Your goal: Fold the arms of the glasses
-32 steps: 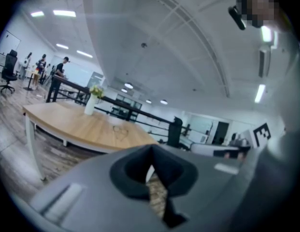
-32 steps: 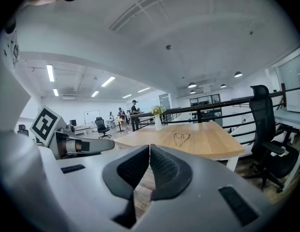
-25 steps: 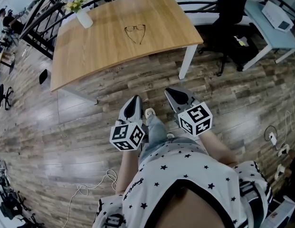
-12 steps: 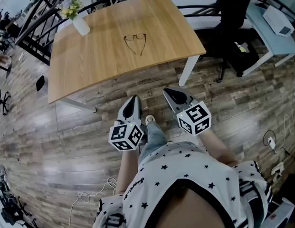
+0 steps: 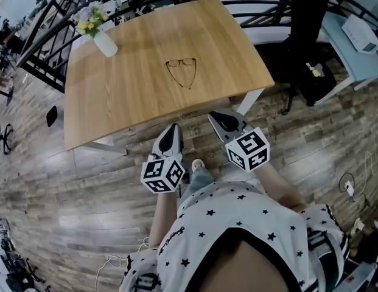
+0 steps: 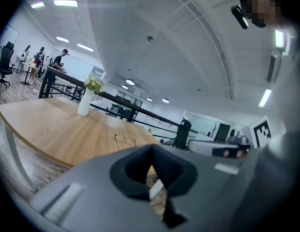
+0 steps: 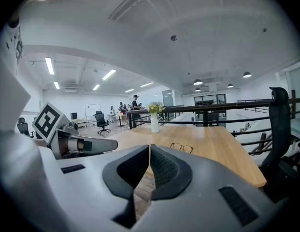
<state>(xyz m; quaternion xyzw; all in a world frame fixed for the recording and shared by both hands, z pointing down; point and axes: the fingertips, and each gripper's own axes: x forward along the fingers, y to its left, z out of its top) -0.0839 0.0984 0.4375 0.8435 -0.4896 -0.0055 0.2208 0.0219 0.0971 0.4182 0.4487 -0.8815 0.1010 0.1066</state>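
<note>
A pair of thin dark-framed glasses [image 5: 182,70] lies near the middle of the wooden table [image 5: 134,90], lenses at the far side, both arms spread open toward me. The glasses [image 6: 124,140] show small in the left gripper view, and the glasses [image 7: 181,148] also lie ahead in the right gripper view. My left gripper [image 5: 171,130] and right gripper [image 5: 218,118] hang side by side over the floor, just short of the table's near edge. Both are shut, with nothing between the jaws. The left gripper [image 6: 150,149] and right gripper [image 7: 150,146] both point toward the table.
A white vase of flowers [image 5: 102,38] stands at the table's far left corner. A black office chair [image 5: 301,17] and a pale blue desk [image 5: 359,38] with a white box stand to the right. Black railings run behind the table. A white table leg [image 5: 252,99] is just right of my right gripper.
The table and glasses have drawn closer in the head view as the person walked forward. Both grippers kept their side-by-side pose and stayed shut.
</note>
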